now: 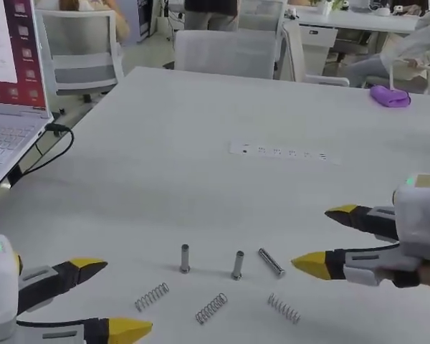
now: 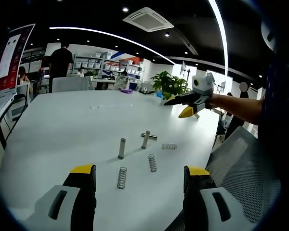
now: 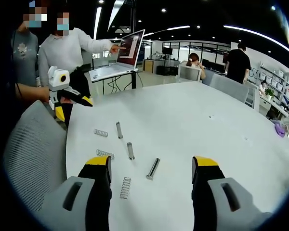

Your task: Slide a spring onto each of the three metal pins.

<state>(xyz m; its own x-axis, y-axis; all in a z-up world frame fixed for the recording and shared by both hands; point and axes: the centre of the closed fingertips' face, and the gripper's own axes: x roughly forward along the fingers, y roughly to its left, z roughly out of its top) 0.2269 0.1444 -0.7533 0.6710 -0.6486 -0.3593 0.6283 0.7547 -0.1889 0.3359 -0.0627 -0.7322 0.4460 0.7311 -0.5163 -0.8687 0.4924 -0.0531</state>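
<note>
Left gripper [image 1: 111, 297] released, jaws wide apart, holding nothing, low at the near left of the surface [image 1: 201, 143]. Right gripper [image 1: 324, 238] also released and holding nothing, off to the right of the parts. Between them, left pin [image 1: 185, 258] and middle pin [image 1: 237, 264] stand upright. Right pin [image 1: 271, 261] lies flat just beside the middle one. Left spring [image 1: 152, 296], middle spring [image 1: 211, 308] and right spring [image 1: 284, 308] lie loose in a row nearer the person, none on a pin. Laptop [image 1: 7, 107] at far left.
</note>
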